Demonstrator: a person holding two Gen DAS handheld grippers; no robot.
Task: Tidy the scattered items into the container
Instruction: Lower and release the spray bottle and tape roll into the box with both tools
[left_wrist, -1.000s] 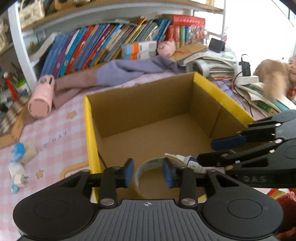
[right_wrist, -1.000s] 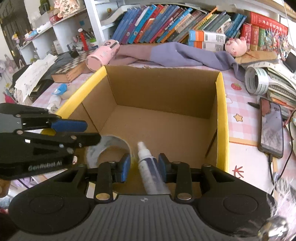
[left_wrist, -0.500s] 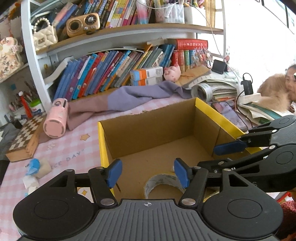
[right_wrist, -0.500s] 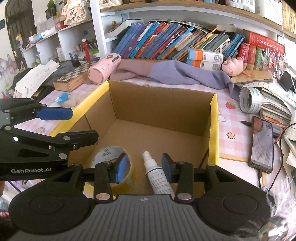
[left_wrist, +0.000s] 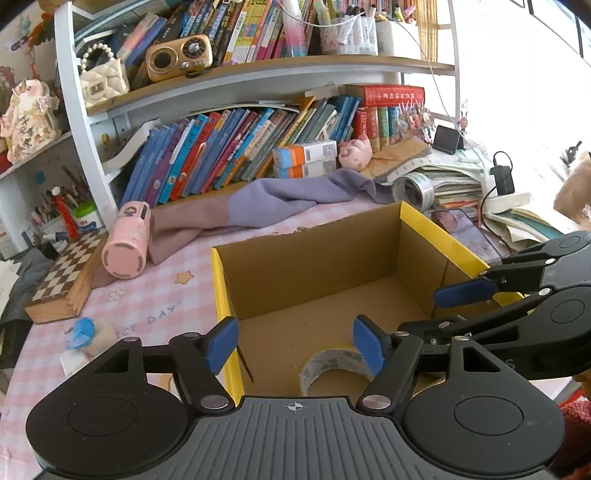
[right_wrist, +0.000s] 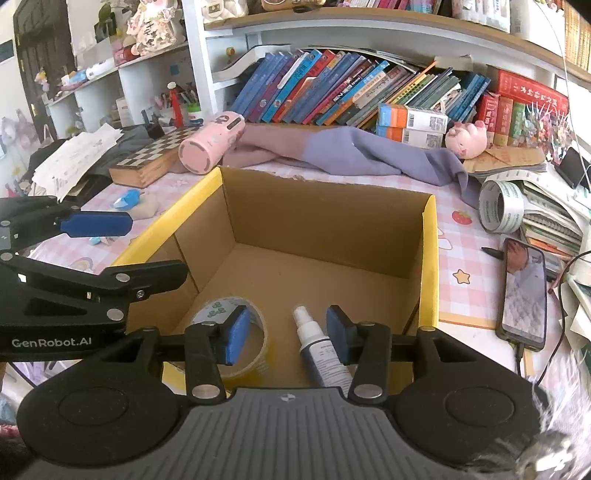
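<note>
**Two drops made, plenty left to snag**

While both tongs hang over the near end of the cardboard box (right_wrist: 430, 258), each has just been opening and neither grips anything. The left tongs (left_wrist: 295, 345) stand wide, and the tape roll (left_wrist: 334, 369) lies loose on the box floor below them, clear of the pads. The right tongs (right_wrist: 288, 334) are parted less. The spray bottle (right_wrist: 319, 354) rests on the box floor between their fingers, and its side looks very close to the right-hand pad (right_wrist: 338, 338); I cannot tell whether they touch.

That closeness is the main risk. If the right tongs lift away before spreading wider, I think the pad could drag the bottle up or tip it against the yellow wall. The two tools also sit close together, so a careless swing outward may knock one against the other.

Out on the pink surface (left_wrist: 147, 306) more remains: a pink cylinder (left_wrist: 127, 240) on its side, likely to roll when nudged, and a small blue-and-white object (left_wrist: 83, 330) near the box's left wall.
</note>
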